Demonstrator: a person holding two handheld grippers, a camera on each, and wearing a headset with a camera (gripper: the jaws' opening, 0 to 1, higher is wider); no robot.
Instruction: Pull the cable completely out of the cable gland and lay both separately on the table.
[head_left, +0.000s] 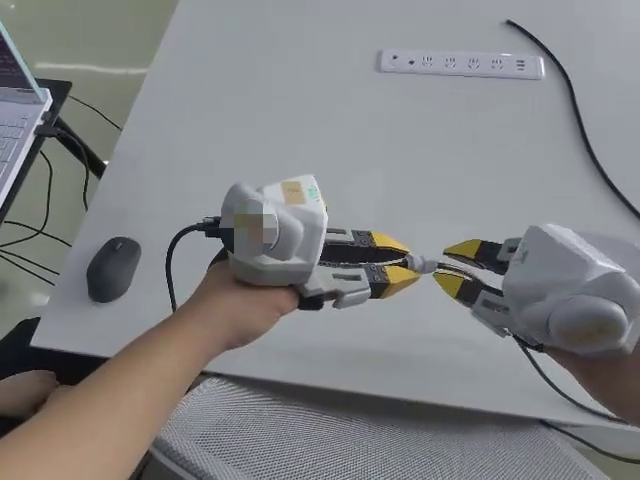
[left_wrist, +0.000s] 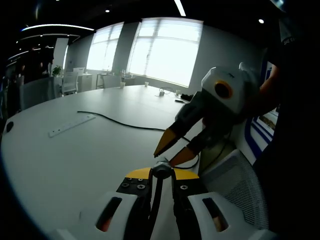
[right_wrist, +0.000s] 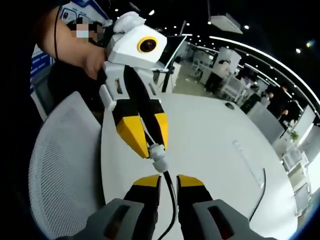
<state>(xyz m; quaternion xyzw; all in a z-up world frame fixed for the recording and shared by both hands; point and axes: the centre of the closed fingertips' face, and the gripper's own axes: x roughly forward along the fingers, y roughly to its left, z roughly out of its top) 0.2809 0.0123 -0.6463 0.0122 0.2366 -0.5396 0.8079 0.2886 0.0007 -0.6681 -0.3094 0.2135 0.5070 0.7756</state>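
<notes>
We hold the L gripper (head_left: 407, 265) clamped on the white cable gland (head_left: 421, 265), which is pinched right at its jaw tips. The black cable (right_wrist: 171, 192) leaves the gland both ways: back btw the L jaws, and fwd btw the jaws of the R gripper (head_left: 443, 264). The R jaws stand narrowly apart, w/ a gap showing each side of the cable. The grippers sit tip to tip, w/ the white table (head_left: 300, 130) below them.
</notes>
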